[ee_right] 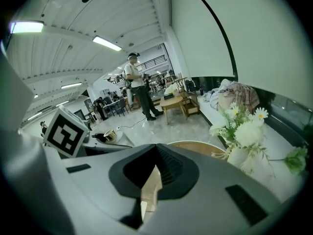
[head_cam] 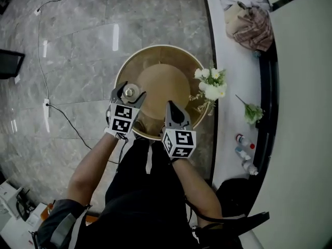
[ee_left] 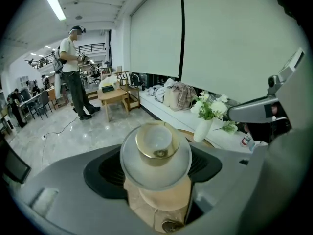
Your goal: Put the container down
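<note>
The container (head_cam: pixel 129 92) is a small frosted-glass jar with a gold top. My left gripper (head_cam: pixel 128 96) is shut on it over the left rim of the round wooden table (head_cam: pixel 161 82). In the left gripper view the container (ee_left: pixel 156 153) sits between the jaws, and the left gripper (ee_left: pixel 157 180) holds it above the wood. My right gripper (head_cam: pixel 175 114) hovers over the table's near edge. In its own view the right gripper (ee_right: pixel 150 182) is shut with nothing in it, and the container (ee_right: pixel 111 135) shows at the left.
A white vase of flowers (head_cam: pixel 211 84) stands at the table's right rim. To the right runs a white ledge (head_cam: pixel 233 61) with a pile of cloth (head_cam: pixel 249 17), a green sprig (head_cam: pixel 252 112) and small bottles (head_cam: pixel 244 149). A cable (head_cam: pixel 57 110) trails across the marble floor. A person (ee_left: pixel 73 70) stands far off.
</note>
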`<state>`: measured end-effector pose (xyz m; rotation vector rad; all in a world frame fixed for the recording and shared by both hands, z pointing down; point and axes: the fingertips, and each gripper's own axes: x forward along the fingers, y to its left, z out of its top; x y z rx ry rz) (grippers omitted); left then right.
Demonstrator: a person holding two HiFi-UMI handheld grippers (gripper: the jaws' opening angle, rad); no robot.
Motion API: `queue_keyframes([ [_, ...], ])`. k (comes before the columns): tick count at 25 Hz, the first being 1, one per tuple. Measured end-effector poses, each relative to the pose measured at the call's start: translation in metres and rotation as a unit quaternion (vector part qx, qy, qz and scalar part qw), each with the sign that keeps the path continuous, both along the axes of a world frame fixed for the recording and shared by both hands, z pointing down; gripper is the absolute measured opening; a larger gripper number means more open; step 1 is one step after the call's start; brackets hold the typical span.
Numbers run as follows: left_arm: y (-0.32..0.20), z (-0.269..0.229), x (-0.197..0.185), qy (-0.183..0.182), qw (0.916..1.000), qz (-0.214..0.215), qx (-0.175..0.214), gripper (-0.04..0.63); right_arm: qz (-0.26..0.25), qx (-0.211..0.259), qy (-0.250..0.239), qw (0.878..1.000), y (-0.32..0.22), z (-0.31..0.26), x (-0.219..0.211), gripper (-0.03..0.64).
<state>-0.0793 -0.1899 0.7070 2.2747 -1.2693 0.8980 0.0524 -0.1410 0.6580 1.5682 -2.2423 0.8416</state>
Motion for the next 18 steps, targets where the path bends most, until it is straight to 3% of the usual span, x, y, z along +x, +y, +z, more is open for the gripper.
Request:
queue_keyframes([
  [12,-0.048,0.104,0.064,-0.024,0.9974,0.067,-0.013,0.342,-0.002,-0.054,0.008,0.998,0.006,0.071,0.020,0.008],
  [18,-0.067,0.153,0.086,-0.032,0.9960,0.080,-0.024,0.342,-0.004,-0.084,0.010,0.996,0.026,0.105,0.028,0.008],
])
